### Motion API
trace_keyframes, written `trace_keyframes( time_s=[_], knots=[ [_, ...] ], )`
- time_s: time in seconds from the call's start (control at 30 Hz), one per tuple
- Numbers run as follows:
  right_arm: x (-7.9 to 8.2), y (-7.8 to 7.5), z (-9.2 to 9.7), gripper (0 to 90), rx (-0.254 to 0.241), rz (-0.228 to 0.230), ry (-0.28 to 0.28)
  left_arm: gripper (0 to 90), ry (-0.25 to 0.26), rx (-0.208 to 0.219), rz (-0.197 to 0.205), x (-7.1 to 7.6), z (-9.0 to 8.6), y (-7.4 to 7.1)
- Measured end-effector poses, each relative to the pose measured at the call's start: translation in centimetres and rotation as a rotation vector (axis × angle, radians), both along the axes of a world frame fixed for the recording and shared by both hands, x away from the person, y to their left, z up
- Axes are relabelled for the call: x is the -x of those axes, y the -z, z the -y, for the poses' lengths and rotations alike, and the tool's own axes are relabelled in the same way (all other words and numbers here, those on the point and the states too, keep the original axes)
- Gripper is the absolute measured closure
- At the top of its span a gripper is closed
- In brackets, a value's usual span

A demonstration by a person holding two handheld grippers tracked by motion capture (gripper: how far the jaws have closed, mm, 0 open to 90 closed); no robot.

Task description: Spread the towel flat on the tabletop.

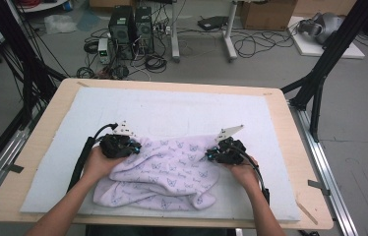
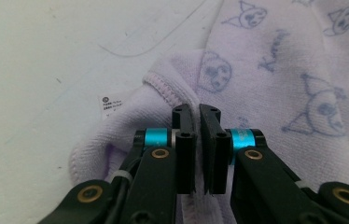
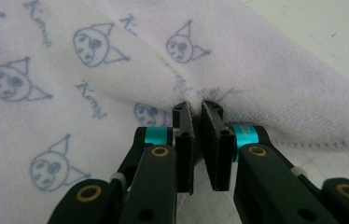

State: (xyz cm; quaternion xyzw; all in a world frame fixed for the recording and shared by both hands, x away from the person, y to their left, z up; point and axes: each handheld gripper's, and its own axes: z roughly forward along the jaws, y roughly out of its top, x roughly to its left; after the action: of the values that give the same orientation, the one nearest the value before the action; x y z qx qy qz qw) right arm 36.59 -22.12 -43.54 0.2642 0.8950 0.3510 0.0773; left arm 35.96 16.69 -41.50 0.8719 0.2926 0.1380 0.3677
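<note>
- The left gripper [image 1: 138, 145], black with blue rings at its jaws, was clamped on a fold of the pale lilac terry towel printed with small cat-like faces [image 1: 165, 172]; in the left gripper view [image 2: 199, 116] its jaws stood almost together with the cloth pinched between them, beside a stitched hem and a small white care label [image 2: 109, 103].
- The right gripper [image 1: 210, 155], of the same make, was likewise closed on the towel; the right gripper view [image 3: 198, 109] showed a ridge of fabric caught between its pads, with a stitched edge running off just beside it.
- Each gripper was held in a person's hand, the left hand [image 1: 99, 164] and the right hand [image 1: 245, 172], forearms coming in from the near edge.
- The towel lay rumpled and partly folded between the two grippers, on a white foam mat [image 1: 172, 110].
- The mat covered a light wooden table [image 1: 290, 147].
</note>
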Motion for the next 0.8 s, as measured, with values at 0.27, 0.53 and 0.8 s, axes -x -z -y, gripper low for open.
trace_keyframes(
  time_s=[0.27,0.53,0.8],
  knots=[
    [1.7,-3.6,0.4,84.5,-0.048,0.061,-0.051,85.6,-0.006,0.082,0.038,0.7,-0.7,-2.6],
    [0.1,-9.0,1.6,85.2,-0.057,0.148,-0.030,86.3,-0.091,0.149,0.125,-2.4,-1.0,-7.5],
    [-7.2,-13.2,2.4,62.3,-0.151,0.256,0.225,67.2,-0.299,0.191,0.191,-8.9,-1.4,-10.6]
  ],
)
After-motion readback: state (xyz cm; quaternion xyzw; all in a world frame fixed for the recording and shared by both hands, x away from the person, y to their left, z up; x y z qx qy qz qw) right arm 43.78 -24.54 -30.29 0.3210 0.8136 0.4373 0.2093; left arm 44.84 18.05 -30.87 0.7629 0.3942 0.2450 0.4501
